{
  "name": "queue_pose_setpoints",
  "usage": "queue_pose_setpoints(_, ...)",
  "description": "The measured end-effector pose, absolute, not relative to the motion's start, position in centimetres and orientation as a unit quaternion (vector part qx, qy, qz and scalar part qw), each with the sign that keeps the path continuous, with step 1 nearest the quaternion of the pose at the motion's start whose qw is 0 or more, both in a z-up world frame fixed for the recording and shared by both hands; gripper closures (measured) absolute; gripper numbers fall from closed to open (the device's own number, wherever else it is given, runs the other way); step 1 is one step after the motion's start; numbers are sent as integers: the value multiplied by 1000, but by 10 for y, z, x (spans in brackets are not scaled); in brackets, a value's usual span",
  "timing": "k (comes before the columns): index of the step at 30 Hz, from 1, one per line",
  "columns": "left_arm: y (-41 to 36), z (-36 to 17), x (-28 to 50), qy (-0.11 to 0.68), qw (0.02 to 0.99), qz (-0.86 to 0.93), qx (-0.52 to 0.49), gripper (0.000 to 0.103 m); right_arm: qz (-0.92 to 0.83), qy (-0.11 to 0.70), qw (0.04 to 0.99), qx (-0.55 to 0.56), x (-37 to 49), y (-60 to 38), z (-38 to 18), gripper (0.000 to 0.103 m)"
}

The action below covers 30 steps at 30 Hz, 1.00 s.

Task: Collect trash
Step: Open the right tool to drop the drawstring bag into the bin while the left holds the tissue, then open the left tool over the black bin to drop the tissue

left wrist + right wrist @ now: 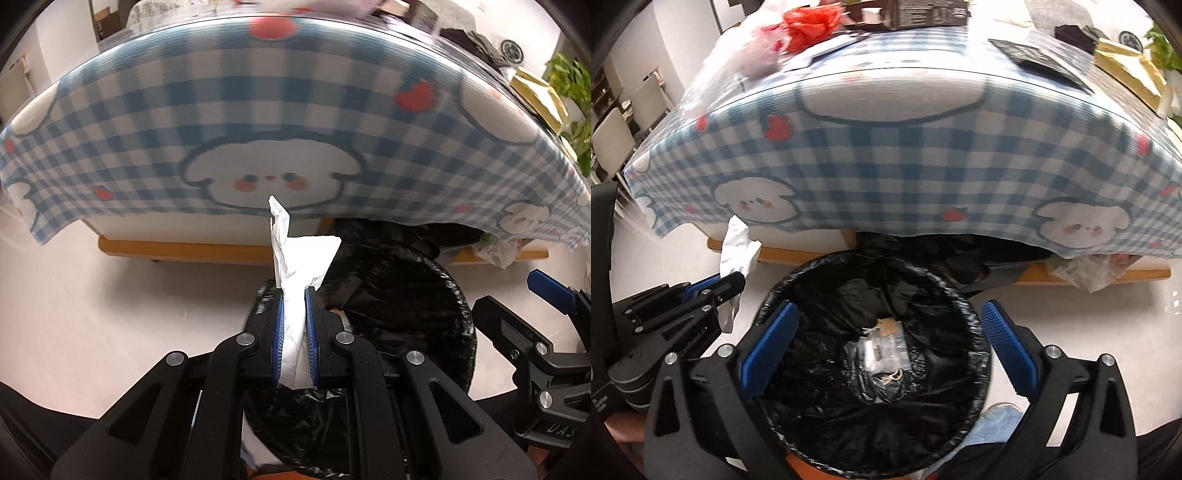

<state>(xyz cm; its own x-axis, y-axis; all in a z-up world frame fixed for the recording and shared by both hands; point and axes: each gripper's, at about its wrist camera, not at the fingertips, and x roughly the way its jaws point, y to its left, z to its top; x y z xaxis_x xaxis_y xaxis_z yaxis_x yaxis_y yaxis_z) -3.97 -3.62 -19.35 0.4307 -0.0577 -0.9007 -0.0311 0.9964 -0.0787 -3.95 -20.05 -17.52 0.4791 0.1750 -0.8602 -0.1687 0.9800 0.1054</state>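
My left gripper [294,291] is shut on a crumpled white tissue [295,258] that sticks up between its blue pads, just left of the bin's rim. The same tissue [738,251] and left gripper [733,282] show at the left of the right wrist view. A round bin lined with a black bag [975,325] stands on the floor below the table. My right gripper [890,325] hangs over the bin's mouth, jaws wide apart and empty. Inside the bin lies a clear plastic packet with a paper tag [882,347].
A table with a blue-and-white checked cloth [905,155] overhangs just behind the bin. On it lie a red plastic bag [809,22], a dark box [916,13] and a black card [1038,59]. Crumpled clear plastic [1086,273] sits under the table at right. A wooden table rail [177,247] runs low.
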Motion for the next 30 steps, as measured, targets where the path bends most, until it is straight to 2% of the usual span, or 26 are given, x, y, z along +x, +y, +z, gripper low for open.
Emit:
queue_pose_setpoints(20, -100, -194, -43, 536, 843, -45, -19, 92, 36, 482, 875, 22, -43, -271, -165, 7)
queue_pose_setpoints(26, -107, -196, -45, 537, 843, -46, -3, 88, 35, 479, 877, 20, -45, -271, -163, 7)
queue_pose_setpoints(30, -105, -193, -48, 532, 846, -44, 2, 75, 35, 477, 878, 20, -47, -270, -161, 7)
